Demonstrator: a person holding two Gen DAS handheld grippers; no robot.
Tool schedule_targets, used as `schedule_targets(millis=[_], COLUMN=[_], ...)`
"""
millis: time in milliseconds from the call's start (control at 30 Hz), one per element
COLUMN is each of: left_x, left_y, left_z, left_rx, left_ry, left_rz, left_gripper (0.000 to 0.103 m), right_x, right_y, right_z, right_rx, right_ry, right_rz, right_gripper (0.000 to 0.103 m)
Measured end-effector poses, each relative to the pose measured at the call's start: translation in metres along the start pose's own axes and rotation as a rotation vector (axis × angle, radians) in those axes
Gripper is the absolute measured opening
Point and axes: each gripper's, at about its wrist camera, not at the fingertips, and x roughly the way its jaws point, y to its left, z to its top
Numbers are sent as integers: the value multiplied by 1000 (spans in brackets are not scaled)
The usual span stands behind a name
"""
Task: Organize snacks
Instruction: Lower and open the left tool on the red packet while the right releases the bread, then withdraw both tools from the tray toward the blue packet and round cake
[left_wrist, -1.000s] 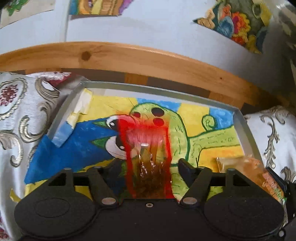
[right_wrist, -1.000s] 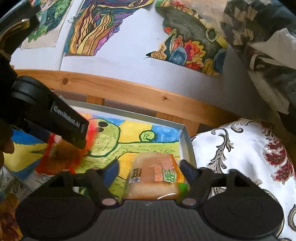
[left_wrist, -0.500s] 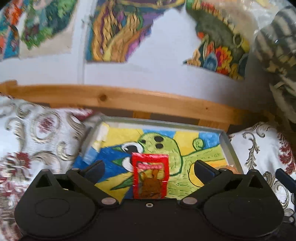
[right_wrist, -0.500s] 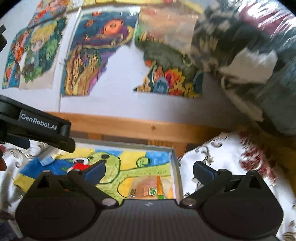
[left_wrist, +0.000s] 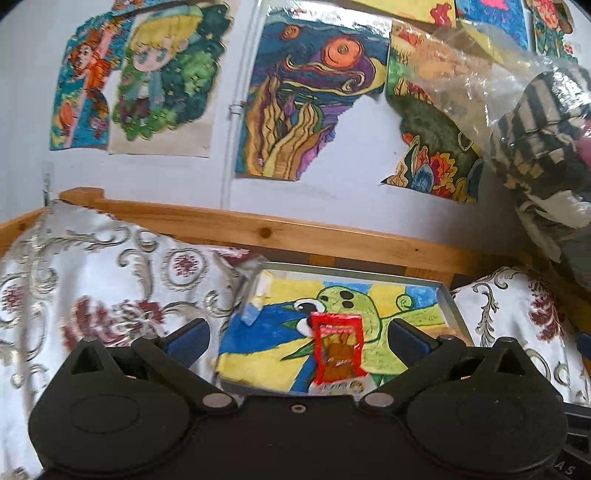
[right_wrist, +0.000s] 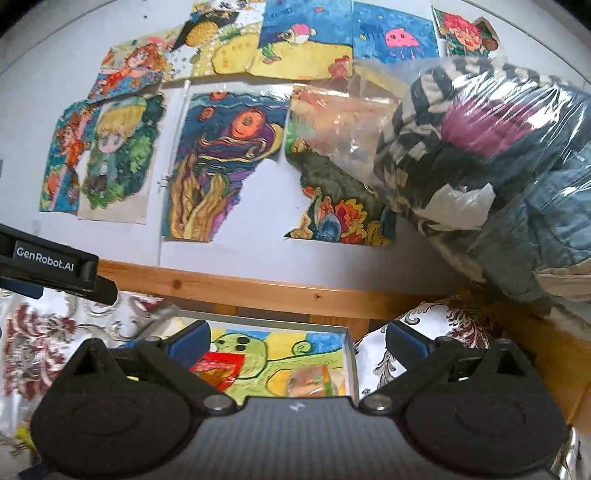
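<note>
Red is the colour of the snack packet (left_wrist: 338, 350) that lies flat in the tray (left_wrist: 448, 301), just ahead of my left gripper (left_wrist: 297, 336). My left jaws are spread wide and hold nothing. The packet sits between the two tips but lower down and a bit to the right of the middle. Its long side points away from me, from near to far, so my jaws could close across its thin sides if I dropped straight down.

My right gripper (right_wrist: 297, 338) is spread wide too, and it is empty. Under it, at the near right corner of the tray (right_wrist: 351, 354), lies an orange snack packet (right_wrist: 314, 380). It looks blurry, so I cannot tell which way it points. The red packet (right_wrist: 218, 371) shows in that view as well, down to the left, partly behind my left finger.

So I count two snacks, one red and one orange, both in one tray. My left hand is nearer the red one, and my right hand is nearer the orange one. I cannot see any more snacks waiting outside the tray.

The tray has a bright painted picture on its floor. It rests on a flowery cloth (left_wrist: 110, 280). Behind it runs a wooden rail (left_wrist: 332, 240). Farther back, a white wall holds many colourful drawings (left_wrist: 295, 99).
</note>
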Motion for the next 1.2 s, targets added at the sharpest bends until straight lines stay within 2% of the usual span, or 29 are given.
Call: schedule_targets(millis=[333,600,833,1033,1200], left_x=[-68,-95,-95,-77,-58], left_y=[38,74,90,87,83], left_z=[-26,-54,-84,-105,-115], left_rx=[-7,-6,34,128,168], left_ry=[-3,54,155,260,341], left_rz=[23,57,61,56,48], left_gripper=[102,102,102,102,102], right_x=[-70,-105,-116,-109,-101], right_y=[27,45,60,72,77], right_z=[-6,-20,-37,-50,-61], right_rx=[-40,-49,-60,-104,-127], right_ry=[-1,88,215,316,389], right_rz=[64,132,181,199,201], right_gripper=[103,103,103,103,103])
